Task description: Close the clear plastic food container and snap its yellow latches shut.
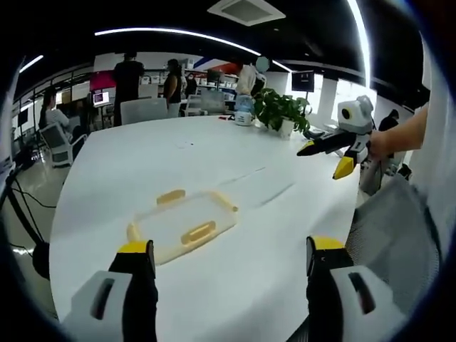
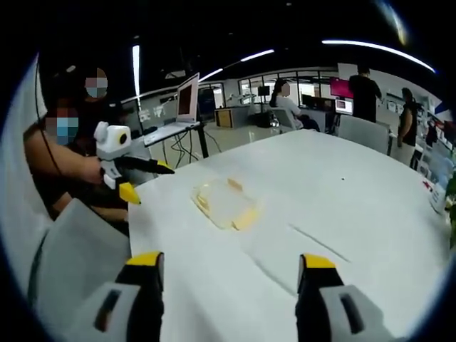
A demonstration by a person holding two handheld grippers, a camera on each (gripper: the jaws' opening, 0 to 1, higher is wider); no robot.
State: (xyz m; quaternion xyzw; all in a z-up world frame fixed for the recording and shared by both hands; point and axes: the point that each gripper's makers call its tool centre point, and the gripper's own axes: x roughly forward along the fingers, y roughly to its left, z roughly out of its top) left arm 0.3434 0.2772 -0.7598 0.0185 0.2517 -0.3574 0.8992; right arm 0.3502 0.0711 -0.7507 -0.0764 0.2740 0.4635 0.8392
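Observation:
The clear plastic container (image 1: pixel 182 224) with yellow latches lies flat on the white table (image 1: pixel 214 157), just beyond my left gripper (image 1: pixel 229 256), whose jaws stand wide apart and hold nothing. A hand holds my right gripper (image 1: pixel 322 162) in the air at the right of the left gripper view, well away from the container, its yellow-tipped jaws parted. From the right gripper view the container (image 2: pixel 224 203) sits mid-table ahead of the open right gripper (image 2: pixel 229 262). The left gripper (image 2: pixel 149 182) hovers at the table's left edge. Whether the latches are snapped I cannot tell.
A potted plant (image 1: pixel 281 110) and a bottle (image 1: pixel 244 110) stand at the table's far end. A grey chair back (image 1: pixel 395 235) is close on the right. A laptop (image 2: pixel 187 100) sits on a desk behind. People stand in the background.

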